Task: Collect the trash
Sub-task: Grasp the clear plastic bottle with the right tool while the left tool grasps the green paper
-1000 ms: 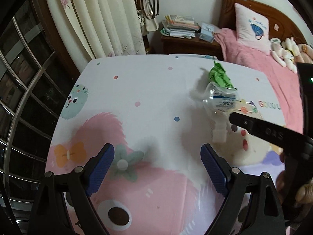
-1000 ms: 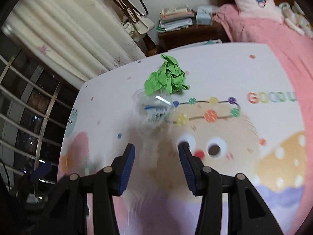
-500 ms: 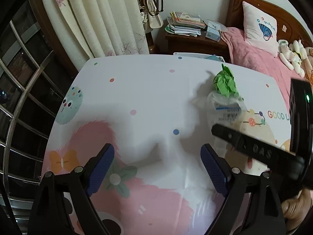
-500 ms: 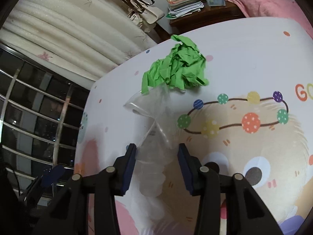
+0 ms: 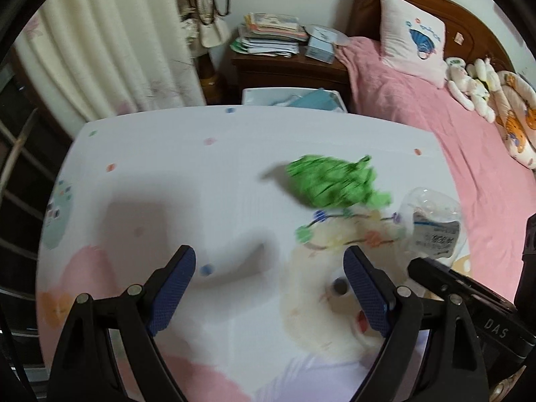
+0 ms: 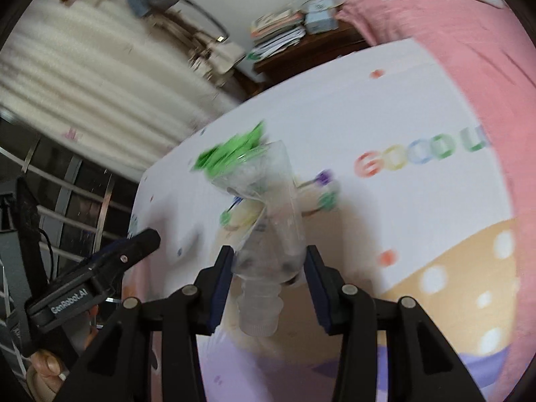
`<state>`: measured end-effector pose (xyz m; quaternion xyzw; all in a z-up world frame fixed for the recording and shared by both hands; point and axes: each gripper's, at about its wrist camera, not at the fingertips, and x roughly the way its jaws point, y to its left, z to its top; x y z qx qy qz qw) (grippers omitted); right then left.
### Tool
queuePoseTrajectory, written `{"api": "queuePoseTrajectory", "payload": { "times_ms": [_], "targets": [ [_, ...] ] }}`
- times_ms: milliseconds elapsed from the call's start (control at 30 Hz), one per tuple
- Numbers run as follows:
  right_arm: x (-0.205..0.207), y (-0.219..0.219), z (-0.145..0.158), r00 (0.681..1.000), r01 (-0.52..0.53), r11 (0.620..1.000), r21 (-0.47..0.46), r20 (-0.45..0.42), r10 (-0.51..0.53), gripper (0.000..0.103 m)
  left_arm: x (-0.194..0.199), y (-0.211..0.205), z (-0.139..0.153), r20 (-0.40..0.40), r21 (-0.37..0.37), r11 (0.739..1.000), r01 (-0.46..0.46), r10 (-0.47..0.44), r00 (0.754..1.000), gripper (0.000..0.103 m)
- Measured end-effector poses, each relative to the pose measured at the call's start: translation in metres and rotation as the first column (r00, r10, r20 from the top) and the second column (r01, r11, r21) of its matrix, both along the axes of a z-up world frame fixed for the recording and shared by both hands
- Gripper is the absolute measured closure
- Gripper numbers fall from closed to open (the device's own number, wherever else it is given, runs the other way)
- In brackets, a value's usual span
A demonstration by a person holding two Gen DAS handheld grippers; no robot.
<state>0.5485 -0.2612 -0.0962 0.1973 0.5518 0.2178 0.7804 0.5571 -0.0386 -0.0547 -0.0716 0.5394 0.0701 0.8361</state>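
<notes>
A crushed clear plastic bottle sits between the pads of my right gripper, which is shut on its shoulder with the neck pointing back at the camera. In the left wrist view the same bottle hangs at the right, just past the green paper. The crumpled green paper ball lies on the cartoon-print table cover; the right wrist view shows this paper behind the bottle. My left gripper is open and empty over the table, short of the paper and a little to its left.
A white bin holding blue items stands just beyond the table's far edge. Behind it is a wooden nightstand stacked with books. A pink bed runs along the right, with curtains and window bars on the left.
My right gripper closed on the bottle and carried it to the right of the green paper. My left gripper moved across the table toward the paper, staying open.
</notes>
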Motion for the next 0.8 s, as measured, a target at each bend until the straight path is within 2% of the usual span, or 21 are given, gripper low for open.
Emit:
{"api": "queuePoseTrajectory", "payload": {
  "times_ms": [100,233,333,467,667,800],
  "targets": [
    [0.006,-0.016,0.006,0.999,0.038,0.998,-0.044,0.036,-0.037,0.06,0.019,-0.011,-0.001,0.011,-0.007,1.0,0.013,-0.013,1.0,0.014],
    [0.01,-0.031,0.005,0.996,0.076,0.996,-0.038,0.042,-0.074,0.06,0.041,-0.021,-0.003,0.025,-0.012,0.999,0.05,-0.05,0.998,0.014],
    [0.014,-0.036,0.003,0.995,0.094,0.995,-0.038,0.044,-0.092,0.06,0.061,-0.024,-0.01,-0.006,-0.034,0.997,0.066,-0.066,0.998,0.007],
    [0.022,-0.036,-0.002,0.993,0.112,0.994,-0.02,0.043,-0.111,0.06,0.085,-0.022,-0.022,-0.033,-0.084,0.996,0.033,-0.036,0.999,0.007],
    [0.026,-0.034,-0.008,0.994,0.099,0.995,-0.014,0.038,-0.099,0.06,0.106,-0.022,-0.051,-0.09,-0.092,0.994,-0.057,0.049,0.995,0.007],
    [0.024,-0.03,-0.014,0.996,0.082,0.996,-0.021,0.035,-0.081,0.06,0.107,-0.021,-0.065,-0.098,-0.107,0.99,-0.096,0.085,0.991,0.007]
  ]
}}
